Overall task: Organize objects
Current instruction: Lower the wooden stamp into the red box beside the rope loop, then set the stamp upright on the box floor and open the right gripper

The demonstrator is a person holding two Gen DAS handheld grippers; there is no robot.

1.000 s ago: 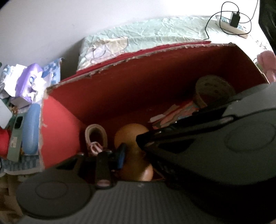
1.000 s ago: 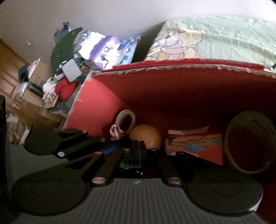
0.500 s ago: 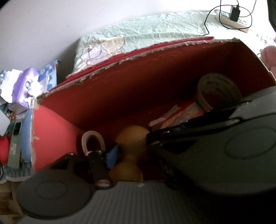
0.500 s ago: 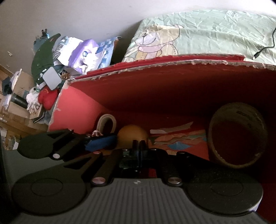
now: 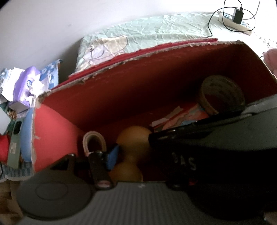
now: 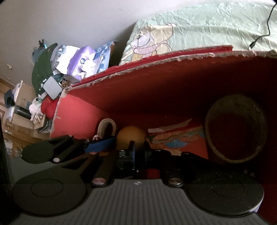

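A red cardboard box with torn edges lies open in front of both grippers; it also shows in the right wrist view. Inside are two tan balls, a beige strap loop, a wide tape roll and colourful paper. My left gripper reaches into the box over the balls, its blue-padded finger beside them; the right gripper's body hides its other finger. My right gripper has its fingers close together just in front of a ball, holding nothing I can see.
The box rests on a bed with a pale green cartoon-print pillow. A heap of clutter with a purple packet sits to the left. A power strip with a charger and cable lies at the far right.
Both grippers have pulled back and risen slightly, so more of the box's far wall and the bed shows. The objects in the box have not moved.
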